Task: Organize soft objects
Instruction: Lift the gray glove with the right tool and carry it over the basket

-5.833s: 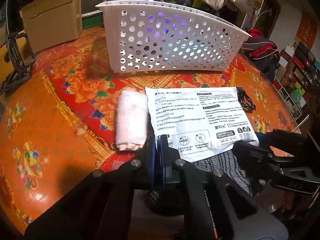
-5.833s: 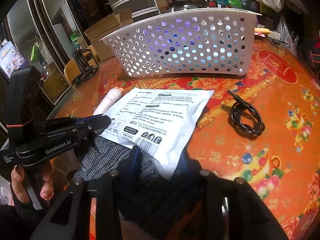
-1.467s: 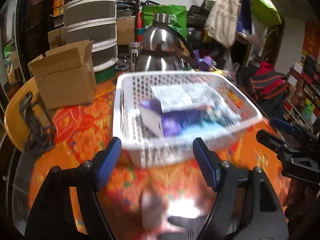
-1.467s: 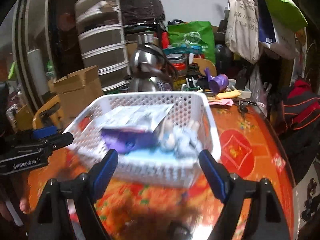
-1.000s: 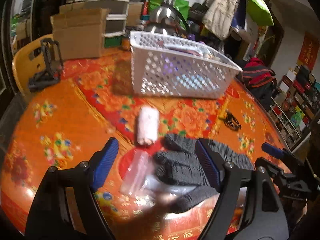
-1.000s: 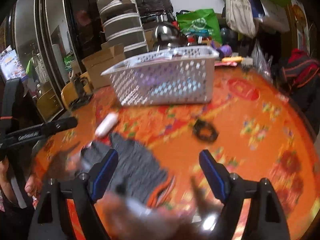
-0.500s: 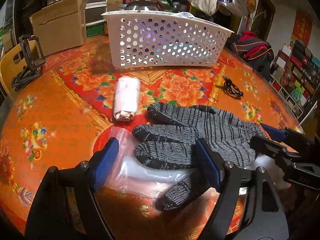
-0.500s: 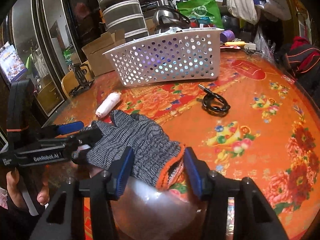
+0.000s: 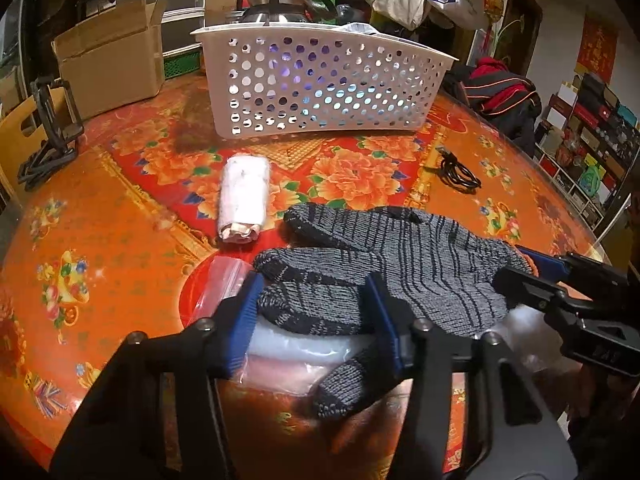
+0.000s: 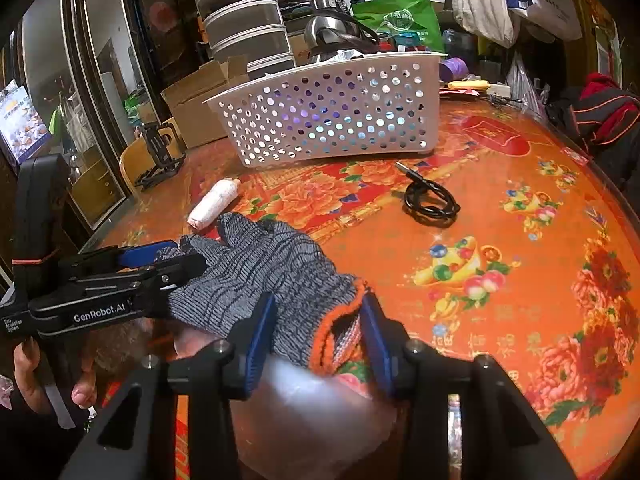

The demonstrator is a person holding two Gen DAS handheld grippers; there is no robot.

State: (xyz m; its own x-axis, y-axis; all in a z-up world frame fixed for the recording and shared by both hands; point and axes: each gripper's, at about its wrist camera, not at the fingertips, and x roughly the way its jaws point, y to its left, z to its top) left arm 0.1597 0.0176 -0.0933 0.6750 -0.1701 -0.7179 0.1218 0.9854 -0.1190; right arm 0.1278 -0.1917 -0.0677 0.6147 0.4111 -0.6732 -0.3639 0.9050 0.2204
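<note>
Grey knit glove (image 9: pixel 404 256) sits between both half-open, unclosed grippers, left gripper (image 9: pixel 314 320) and right gripper (image 10: pixel 316 332); next, pinch, carry to basket (image 9: pixel 320 88) at twelve o'clock.

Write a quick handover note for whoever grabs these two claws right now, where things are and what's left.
Left claw: open, straddling the grey glove's fingers.
Right claw: open around the glove's orange cuff; not clamped.
The glove lies on a clear plastic bag on the table. A rolled white cloth lies beside it, nearer the white basket.
Done: basket already holds some items.
Left: glove and rolled cloth into the basket. The black cable isn't soft; probably leave it.
</note>
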